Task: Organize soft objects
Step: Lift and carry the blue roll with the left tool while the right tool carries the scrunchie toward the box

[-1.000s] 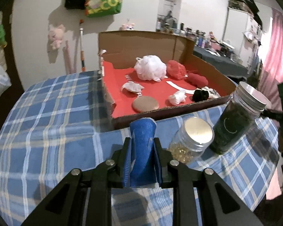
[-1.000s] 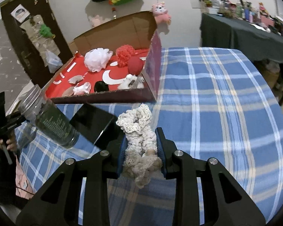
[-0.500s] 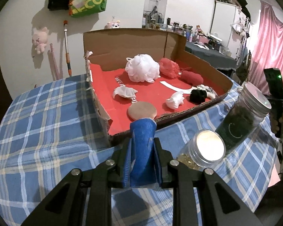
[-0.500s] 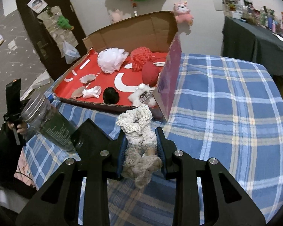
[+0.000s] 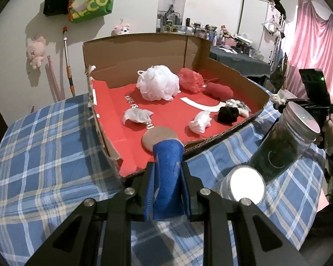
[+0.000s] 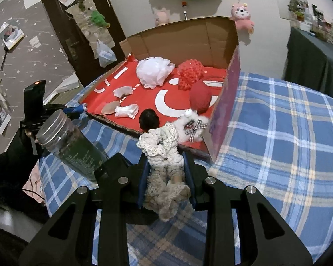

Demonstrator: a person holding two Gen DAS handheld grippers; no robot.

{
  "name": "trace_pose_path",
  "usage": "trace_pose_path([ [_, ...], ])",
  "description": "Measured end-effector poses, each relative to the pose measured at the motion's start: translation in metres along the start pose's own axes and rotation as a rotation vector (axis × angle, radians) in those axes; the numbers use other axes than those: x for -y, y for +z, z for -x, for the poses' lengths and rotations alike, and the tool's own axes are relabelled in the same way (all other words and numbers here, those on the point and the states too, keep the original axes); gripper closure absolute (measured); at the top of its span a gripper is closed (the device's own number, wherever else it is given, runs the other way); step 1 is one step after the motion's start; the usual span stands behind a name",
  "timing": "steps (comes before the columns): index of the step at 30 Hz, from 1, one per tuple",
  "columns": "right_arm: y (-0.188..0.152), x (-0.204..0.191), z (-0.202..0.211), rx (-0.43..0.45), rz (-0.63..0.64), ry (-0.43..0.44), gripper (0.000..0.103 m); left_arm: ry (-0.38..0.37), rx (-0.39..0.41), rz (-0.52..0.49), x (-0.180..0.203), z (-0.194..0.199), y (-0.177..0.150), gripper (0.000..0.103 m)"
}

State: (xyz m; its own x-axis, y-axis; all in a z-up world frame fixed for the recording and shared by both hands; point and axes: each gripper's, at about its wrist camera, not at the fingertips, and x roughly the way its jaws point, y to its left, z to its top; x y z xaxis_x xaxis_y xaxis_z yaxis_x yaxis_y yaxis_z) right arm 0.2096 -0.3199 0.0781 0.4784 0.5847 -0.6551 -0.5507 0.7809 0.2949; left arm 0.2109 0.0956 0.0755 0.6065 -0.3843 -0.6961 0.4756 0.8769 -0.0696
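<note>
Status: left gripper [image 5: 167,177] has its fingers [image 5: 149,184] closed tight on a blue felt roll [image 5: 168,173], roll standing up between the pads and its top end sticking out past the tips, held above the blue plaid table [image 5: 44,155] just short of the near lip of the cardboard box [image 5: 144,51]. Right gripper [image 6: 166,173] likewise clamped on a cream crocheted scrunchie [image 6: 161,153], which bunches up above and below the pads, near the box's front right corner. Box is shallow, red-lined, open on top, sitting on the table. Inside: white mesh pouf [image 5: 157,85] toward the back, red mesh pouf [image 5: 189,79] just beside it on the right, dark red pad [image 5: 218,90] near that, black scrunchie [image 5: 227,115] and a white fluffy bow piece [image 6: 192,125] at the front right corner, two crumpled white bits [image 5: 136,116] [image 5: 199,123] mid-floor, and a tan round pad [image 5: 158,137] by the near edge, right behind the blue roll's tip in the left wrist view. Outside the box on the table: tall glass jar [image 5: 282,146] with dark contents and a metal lid, looks tilted but fisheye makes that hard to call, and a shorter jar [image 5: 244,187] with a shiny lid just beside the left fingers. Right gripper body shows at the far right of the left wrist view, with the person's hand [image 5: 329,130] on it.
</note>
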Motion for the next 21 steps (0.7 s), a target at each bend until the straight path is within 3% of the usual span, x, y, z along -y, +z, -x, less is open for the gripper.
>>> trace_pose_path([
  [12,0.023,-0.008,-0.017,-0.033,0.024,0.055,0.075,-0.037,-0.005,-0.046,0.004,-0.011,0.031,0.080],
  [21,0.072,-0.027,-0.045,-0.089,0.050,0.043,0.075,-0.056,-0.046,-0.084,0.022,-0.031,0.081,0.079],
])
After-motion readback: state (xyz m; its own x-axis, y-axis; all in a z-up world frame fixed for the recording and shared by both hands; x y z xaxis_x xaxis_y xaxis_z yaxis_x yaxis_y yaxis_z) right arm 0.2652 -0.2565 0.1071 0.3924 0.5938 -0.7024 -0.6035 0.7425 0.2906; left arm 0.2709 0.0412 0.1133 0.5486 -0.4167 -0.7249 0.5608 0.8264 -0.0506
